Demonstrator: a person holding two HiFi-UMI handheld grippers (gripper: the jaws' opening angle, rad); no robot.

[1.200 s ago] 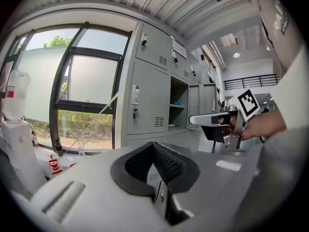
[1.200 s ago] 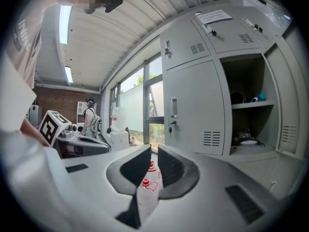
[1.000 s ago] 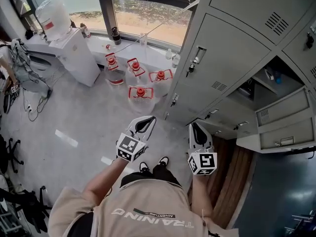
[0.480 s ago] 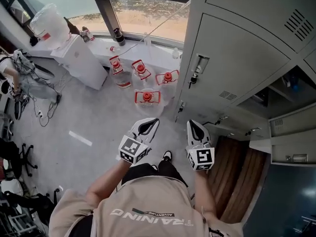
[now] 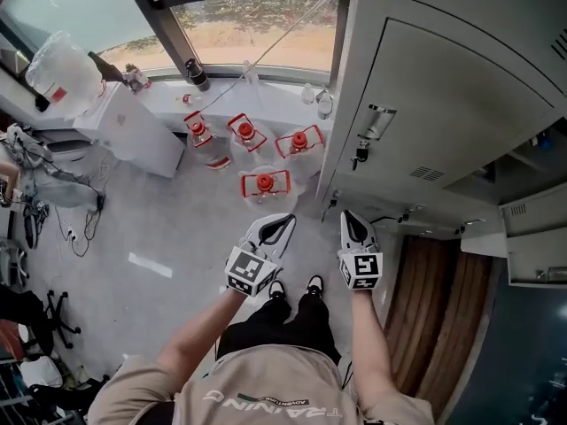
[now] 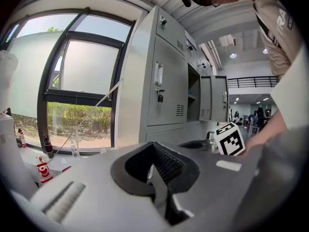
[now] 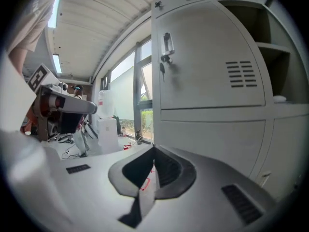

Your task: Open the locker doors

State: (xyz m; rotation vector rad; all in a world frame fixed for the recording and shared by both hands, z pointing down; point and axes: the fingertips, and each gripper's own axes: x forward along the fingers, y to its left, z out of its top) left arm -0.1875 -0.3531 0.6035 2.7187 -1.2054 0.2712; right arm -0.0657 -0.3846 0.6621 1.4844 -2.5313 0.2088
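A bank of grey lockers (image 5: 443, 87) fills the right side of the head view. The nearest upper door (image 7: 207, 66) is closed, with a latch and key (image 7: 166, 45) near its left edge; the same latch (image 5: 376, 122) shows from above. Farther right, one compartment (image 7: 282, 57) stands open, and open doors (image 6: 215, 98) show in the left gripper view. My left gripper (image 5: 288, 222) and right gripper (image 5: 348, 215) hang low in front of my body, both shut and empty. The right gripper (image 7: 153, 149) points at the lower lockers, apart from them. The left gripper (image 6: 154, 146) touches nothing.
Several water bottles with red caps (image 5: 264, 182) stand on the floor by the window, just ahead of the left gripper. A white water dispenser (image 5: 124, 122) stands at the left. My feet (image 5: 292, 289) are below the grippers. Lower locker latches (image 5: 334, 200) lie near the right gripper.
Both grippers have come down and a little nearer to my body. My head has moved closer to the lockers, so the open compartments have slid toward the right edge.
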